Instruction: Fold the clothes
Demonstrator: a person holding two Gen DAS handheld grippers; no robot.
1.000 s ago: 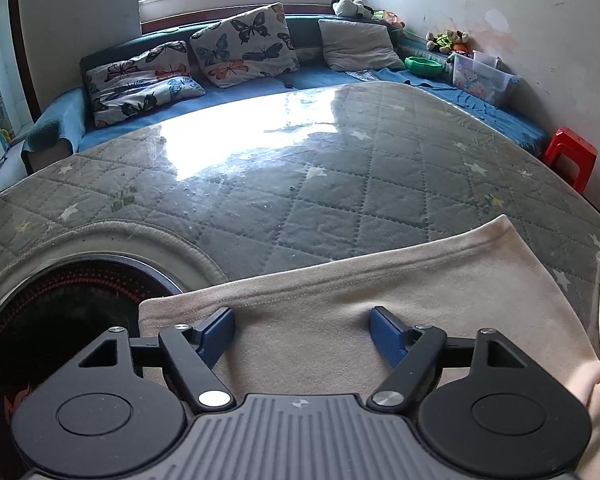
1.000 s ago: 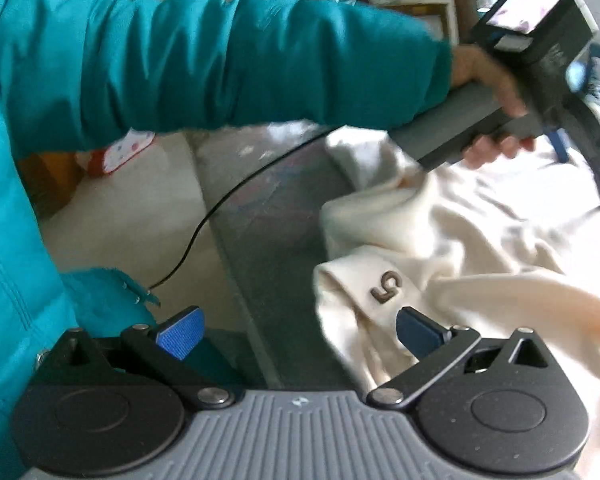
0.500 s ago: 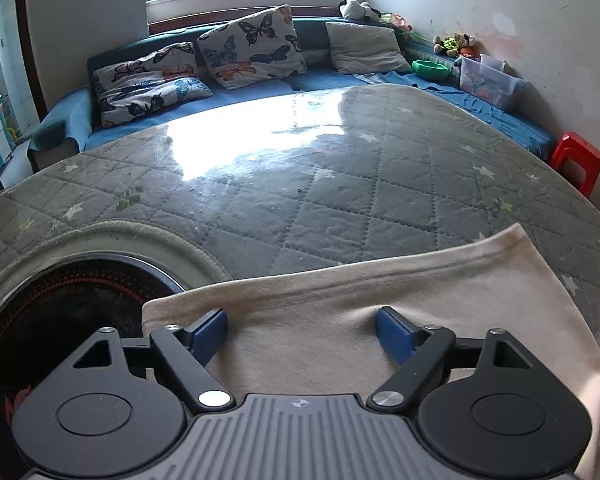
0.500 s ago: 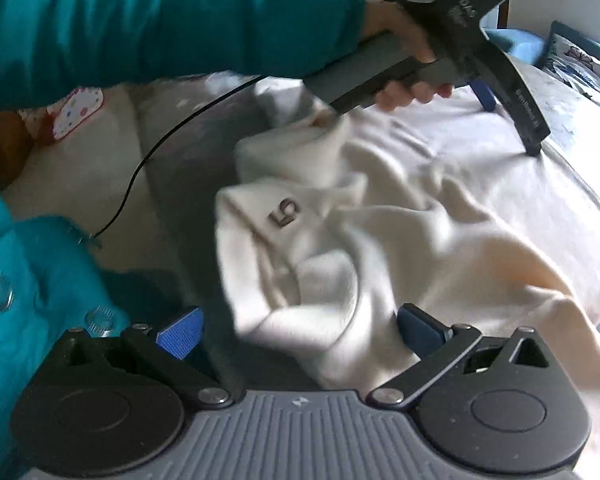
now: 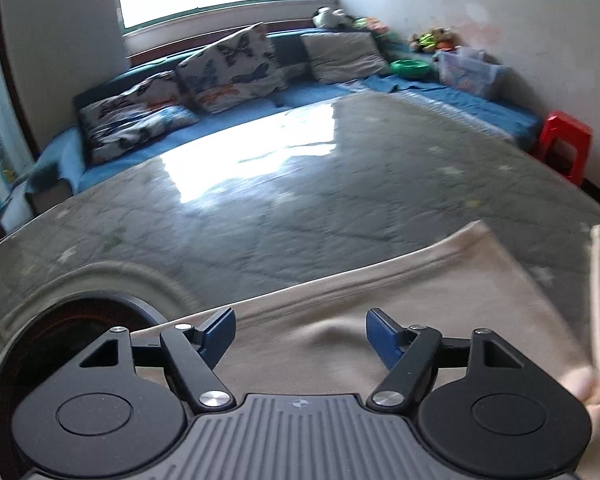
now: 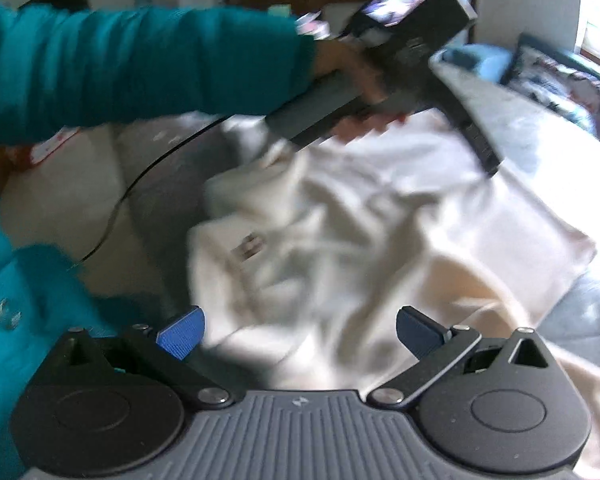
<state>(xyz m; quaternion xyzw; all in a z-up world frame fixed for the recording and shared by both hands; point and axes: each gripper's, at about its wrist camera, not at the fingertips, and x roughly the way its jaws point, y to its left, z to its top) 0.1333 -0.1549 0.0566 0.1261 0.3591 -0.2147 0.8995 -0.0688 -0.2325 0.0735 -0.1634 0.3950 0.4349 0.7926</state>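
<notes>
1. The grey quilted tabletop cover with pale stars (image 5: 300, 208) stretches ahead of both tools and carries the garment.
2. The cream knit sweater with a small dark chest patch (image 6: 340, 240) lies rumpled just ahead of and below the right hand-held gripper (image 6: 300, 332); its flat hem runs crosswise under the left hand-held gripper (image 5: 300, 334).
3. The left tool's jaws are closing with cloth beneath them, nothing pinched yet.
4. The right tool's jaws stand spread and empty; I judge it nearer the bunched part.
</notes>
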